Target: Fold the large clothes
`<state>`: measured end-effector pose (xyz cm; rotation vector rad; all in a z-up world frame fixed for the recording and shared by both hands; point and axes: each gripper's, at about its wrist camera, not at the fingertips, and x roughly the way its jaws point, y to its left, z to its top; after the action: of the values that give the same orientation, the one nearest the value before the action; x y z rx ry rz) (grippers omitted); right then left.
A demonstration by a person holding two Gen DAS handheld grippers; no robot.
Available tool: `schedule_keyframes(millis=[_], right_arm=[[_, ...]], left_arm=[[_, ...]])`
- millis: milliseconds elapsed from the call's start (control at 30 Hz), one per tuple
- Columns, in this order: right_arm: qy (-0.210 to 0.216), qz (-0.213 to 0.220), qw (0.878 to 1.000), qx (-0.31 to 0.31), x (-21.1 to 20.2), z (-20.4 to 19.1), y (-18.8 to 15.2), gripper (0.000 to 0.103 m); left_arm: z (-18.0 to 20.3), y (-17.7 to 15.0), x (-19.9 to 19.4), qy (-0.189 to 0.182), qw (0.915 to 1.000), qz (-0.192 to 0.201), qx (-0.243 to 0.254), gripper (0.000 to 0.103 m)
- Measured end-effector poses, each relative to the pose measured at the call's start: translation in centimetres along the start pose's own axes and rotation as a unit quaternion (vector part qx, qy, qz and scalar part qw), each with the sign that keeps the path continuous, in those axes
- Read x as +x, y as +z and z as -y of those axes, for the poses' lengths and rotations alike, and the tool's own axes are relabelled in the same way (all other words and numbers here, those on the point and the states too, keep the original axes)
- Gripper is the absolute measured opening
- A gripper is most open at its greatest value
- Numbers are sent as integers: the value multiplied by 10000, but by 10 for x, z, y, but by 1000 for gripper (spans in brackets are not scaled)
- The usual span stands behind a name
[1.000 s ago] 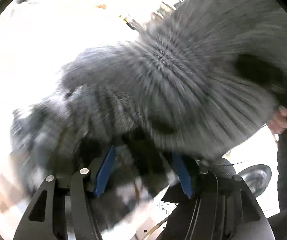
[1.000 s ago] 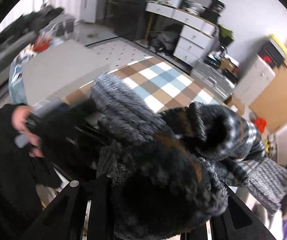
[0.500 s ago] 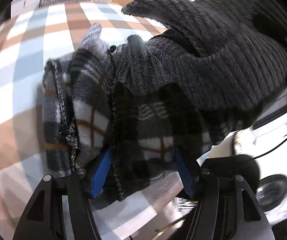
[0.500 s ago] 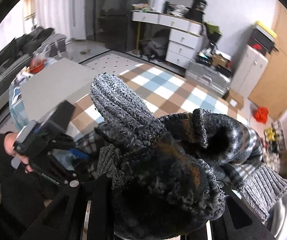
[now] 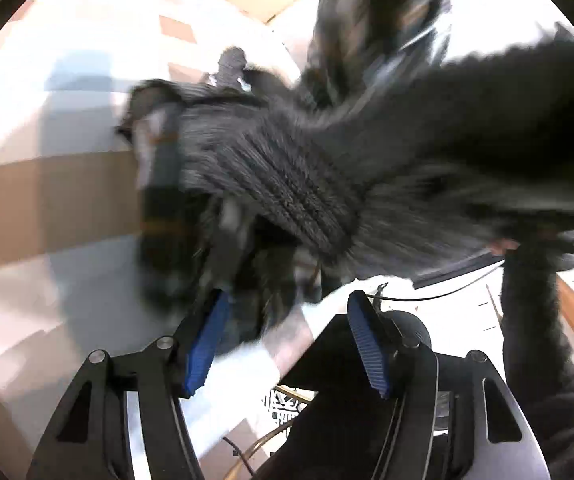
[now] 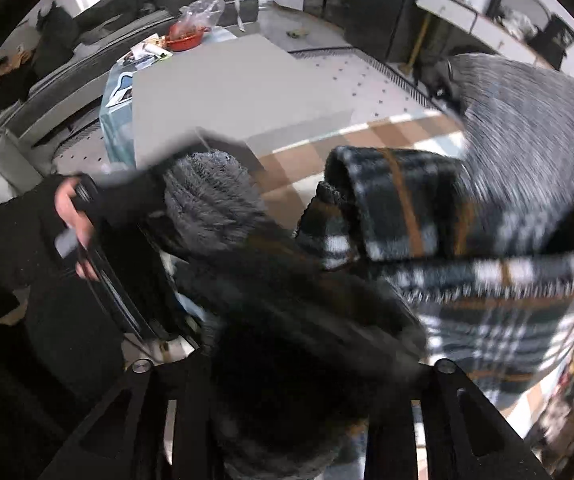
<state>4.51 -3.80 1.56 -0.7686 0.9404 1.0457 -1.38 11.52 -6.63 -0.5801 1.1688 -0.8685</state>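
— Sweater [image 6: 487,240], that thick grey-and-plaid knit, is hanging bunched between the two grippers, sagging just over the checked tabletop [image 5: 47,192]. Is it being laid down?

— Looks to me like it. The right gripper [image 6: 291,380] is opening its jaws right now, with a dark wad of the knit between them; the pads themselves are buried, so I can't say whether they're pressing on it.

— And the left gripper [image 5: 287,344]?

— Its blue pads [image 5: 207,344] are standing spread, with a plaid edge dangling by the left pad but not pinched, as far as the blur lets me judge.

— So how should this go?

— I'd lower both ends level onto the tabletop before fully letting go, so the fold is landing flat and not rolling into a lump.

— Anything in the way?

— Beyond the sweater, a grey board [image 6: 239,92] is lying, then a red basket [image 6: 185,40] and a sofa [image 6: 87,40] further off. Nothing is sitting under the sweater that I can see.
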Motion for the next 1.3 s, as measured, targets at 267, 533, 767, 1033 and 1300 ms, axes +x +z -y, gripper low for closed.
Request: schedule_keyframes(millis=[267, 533, 767, 1033, 1300], right_arm=[[-949, 103, 9951, -261, 33, -55, -30, 62], [-1779, 344, 9819, -559, 61, -87, -41, 73], [-1677, 570, 9837, -301, 67, -73, -33, 75], [-2109, 363, 9762, -358, 95, -90, -22, 82], [-2263, 208, 9731, -384, 112, -94, -7, 100]], left_arm=[[6, 0, -93, 622, 9943, 818, -299, 57], [134, 8, -139, 1042, 9744, 1219, 1575, 57], [152, 90, -30, 1671, 9615, 211, 2169, 80], [73, 125, 99, 2833, 9372, -1700, 1115, 79], [28, 136, 90, 2543, 9460, -1977, 352, 81]])
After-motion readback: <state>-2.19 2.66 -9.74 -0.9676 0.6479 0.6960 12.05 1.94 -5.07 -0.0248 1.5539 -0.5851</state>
